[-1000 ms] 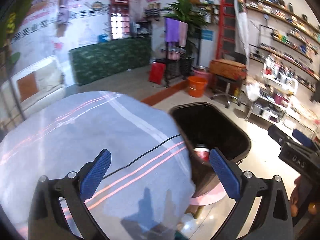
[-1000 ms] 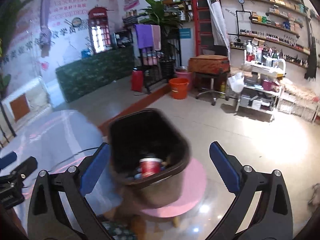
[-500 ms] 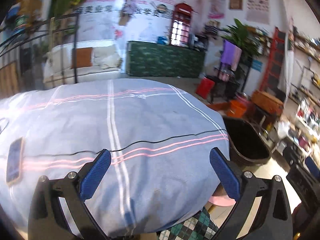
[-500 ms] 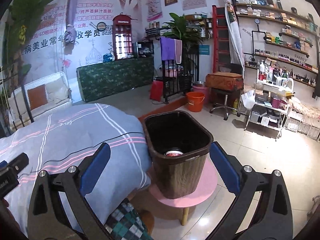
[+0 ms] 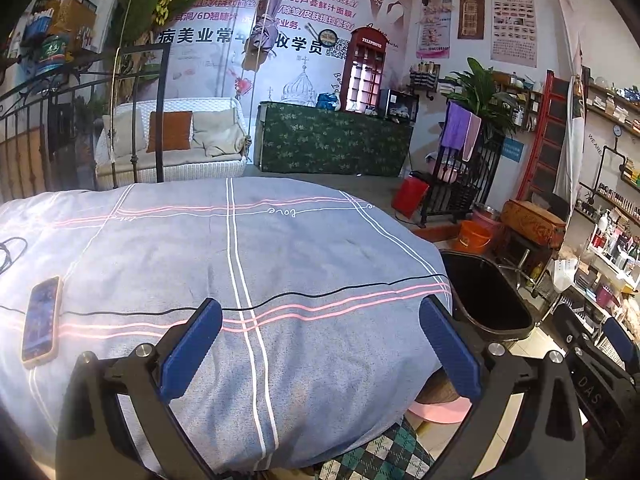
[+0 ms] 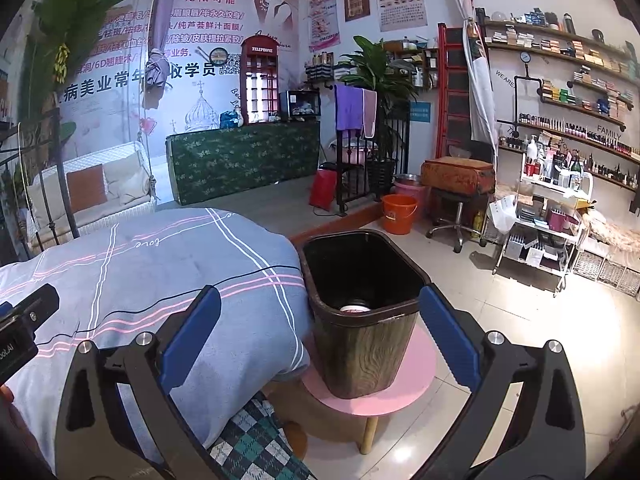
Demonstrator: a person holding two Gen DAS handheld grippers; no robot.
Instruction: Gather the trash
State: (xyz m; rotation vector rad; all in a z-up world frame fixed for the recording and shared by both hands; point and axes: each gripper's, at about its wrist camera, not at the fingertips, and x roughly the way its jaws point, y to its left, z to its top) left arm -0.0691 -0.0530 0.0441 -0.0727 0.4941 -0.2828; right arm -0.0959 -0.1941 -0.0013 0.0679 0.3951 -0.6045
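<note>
Two grippers' jaws wide, empty, bin beside bed

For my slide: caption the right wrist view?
Open right gripper faces a wood-grain trash bin on a pink stool.

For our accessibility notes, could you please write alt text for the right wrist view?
The open right gripper points at a dark wood-grain trash bin standing on a low pink stool, with a cup visible inside. To the left lies a blue-grey striped bedspread; a tiled salon floor and stocked shelves fill the right.
</note>
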